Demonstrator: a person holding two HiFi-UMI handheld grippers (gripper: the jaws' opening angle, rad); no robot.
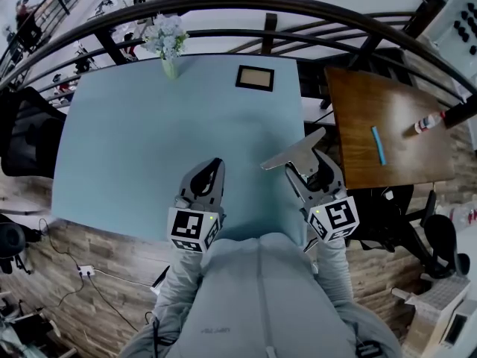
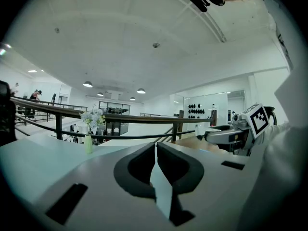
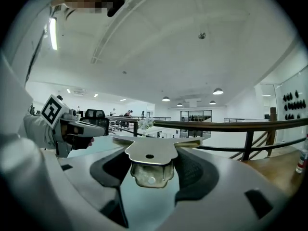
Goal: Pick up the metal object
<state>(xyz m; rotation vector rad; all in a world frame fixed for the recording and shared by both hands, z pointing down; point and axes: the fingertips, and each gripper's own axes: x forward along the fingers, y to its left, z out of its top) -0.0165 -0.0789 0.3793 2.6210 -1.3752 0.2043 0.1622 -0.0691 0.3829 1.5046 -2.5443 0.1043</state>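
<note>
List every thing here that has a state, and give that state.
Metal object: clamped in the right gripper, raised off the table.
Right gripper: shut on the metal object.
Left gripper: shut, empty.
Vase: upright at the table's far edge.

A pale blue table (image 1: 134,140) carries 2 things near its far edge: a small vase of white flowers (image 1: 167,47) and, well apart, a dark-framed rectangular panel (image 1: 255,78). The brown wooden table (image 1: 358,103) beside it holds 1 blue strip (image 1: 378,145) and 1 small white bottle (image 1: 428,122).
</note>
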